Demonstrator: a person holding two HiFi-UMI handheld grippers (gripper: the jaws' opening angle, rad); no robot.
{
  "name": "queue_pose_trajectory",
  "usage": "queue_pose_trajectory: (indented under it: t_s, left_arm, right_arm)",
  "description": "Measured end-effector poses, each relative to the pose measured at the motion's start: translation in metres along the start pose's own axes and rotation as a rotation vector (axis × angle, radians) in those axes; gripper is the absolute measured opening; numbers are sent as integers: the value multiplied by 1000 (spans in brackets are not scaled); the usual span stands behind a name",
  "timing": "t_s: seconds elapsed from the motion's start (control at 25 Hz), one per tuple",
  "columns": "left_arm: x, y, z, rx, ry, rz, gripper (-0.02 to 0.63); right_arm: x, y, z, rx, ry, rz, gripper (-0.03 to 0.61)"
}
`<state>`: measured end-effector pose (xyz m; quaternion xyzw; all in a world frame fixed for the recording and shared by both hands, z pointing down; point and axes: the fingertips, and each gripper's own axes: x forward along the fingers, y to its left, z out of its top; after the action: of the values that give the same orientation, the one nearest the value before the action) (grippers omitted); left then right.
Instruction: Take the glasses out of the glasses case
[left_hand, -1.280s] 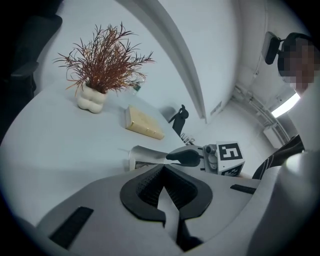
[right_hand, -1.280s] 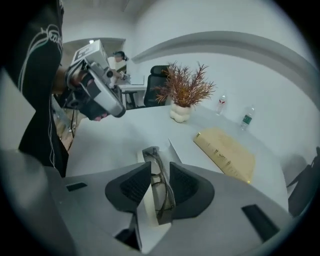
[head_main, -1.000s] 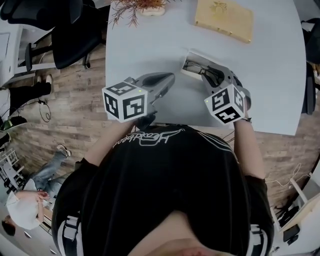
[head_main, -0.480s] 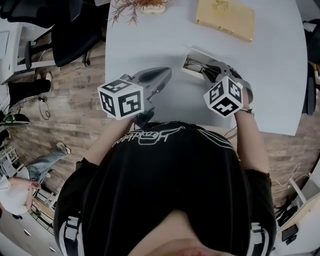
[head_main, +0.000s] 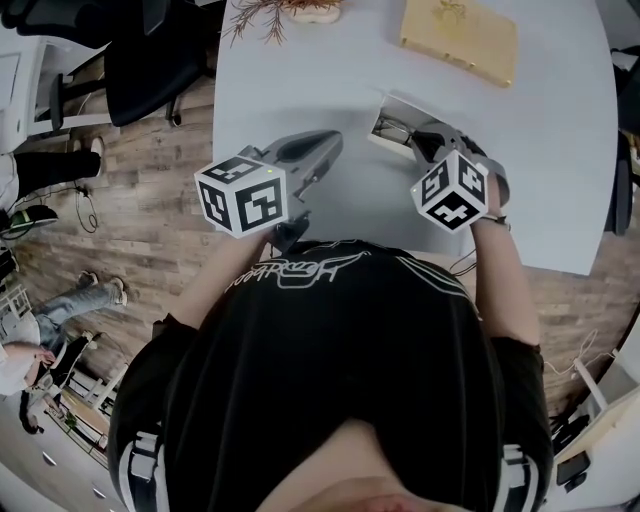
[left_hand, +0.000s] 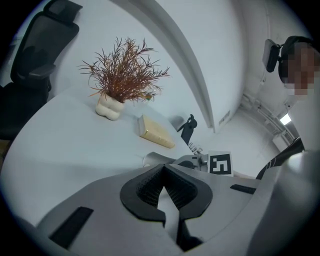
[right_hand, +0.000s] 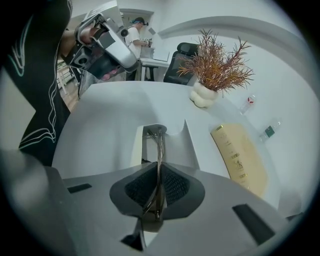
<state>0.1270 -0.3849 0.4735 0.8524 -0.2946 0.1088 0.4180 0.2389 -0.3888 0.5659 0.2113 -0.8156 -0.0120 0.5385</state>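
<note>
At a white table (head_main: 330, 90), the left gripper (left_hand: 162, 170) had its jaws together and empty. The right gripper (right_hand: 158, 167) pinched the thin metal glasses (right_hand: 159, 147), whose far end lay inside the open white glasses case (right_hand: 172, 142) just ahead.

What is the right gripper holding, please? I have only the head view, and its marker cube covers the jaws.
Observer: In the right gripper view, the right gripper is shut on the glasses, with their thin metal frame pinched between its jaws.
Operator: Thank you. Are they clear of the case?
Observer: I can't confirm that. Their far end lies over the open white glasses case, and I cannot tell whether it touches.
Operator: Understood. And the left gripper?
Observer: In the left gripper view, the left gripper has its jaws together at the tips, with nothing between them.
</note>
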Motion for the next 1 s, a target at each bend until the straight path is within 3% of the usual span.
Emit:
queue_pose_trajectory:
  t_s: [0.52, 1.0]
  left_arm:
    - [-5, 4, -2, -14, -15, 2, 8]
    - [-13, -1, -4, 2, -24, -21, 8]
  right_arm:
    - [0, -3, 0, -34, 30, -42, 20]
    - [-17, -17, 2, -54, 43, -174, 20]
